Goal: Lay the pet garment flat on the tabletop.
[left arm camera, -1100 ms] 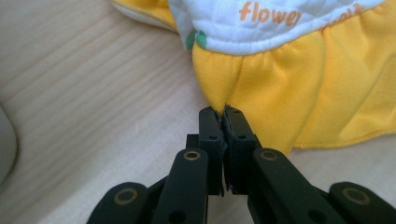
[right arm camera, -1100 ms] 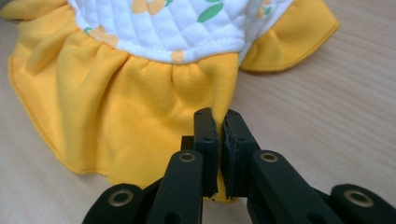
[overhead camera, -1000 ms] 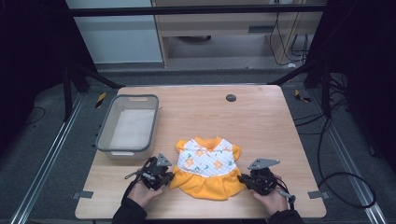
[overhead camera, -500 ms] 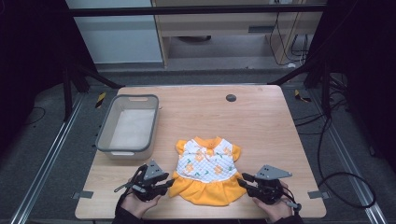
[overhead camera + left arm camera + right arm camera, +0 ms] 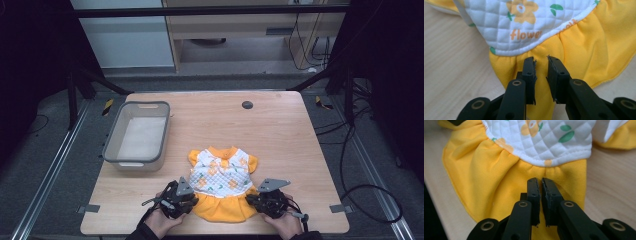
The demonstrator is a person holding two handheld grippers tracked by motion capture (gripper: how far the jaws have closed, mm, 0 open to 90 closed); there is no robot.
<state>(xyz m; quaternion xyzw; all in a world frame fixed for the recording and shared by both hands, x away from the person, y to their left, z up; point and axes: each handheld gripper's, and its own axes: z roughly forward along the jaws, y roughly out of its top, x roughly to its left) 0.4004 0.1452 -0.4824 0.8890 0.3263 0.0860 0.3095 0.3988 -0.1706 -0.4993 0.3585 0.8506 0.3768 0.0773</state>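
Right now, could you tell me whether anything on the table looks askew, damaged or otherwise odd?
Nothing stands out. The little dress lies flat and face up near the front edge of the table, skirt toward the person, with no tear or stain showing. The grey bin sits upright to its left, apart from it.

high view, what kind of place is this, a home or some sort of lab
Most likely a lab or recording workspace, not a home: a bare wooden table stands inside a dark metal frame, loose cables trail over the grey floor, and a small dress lies beside a grey bin.
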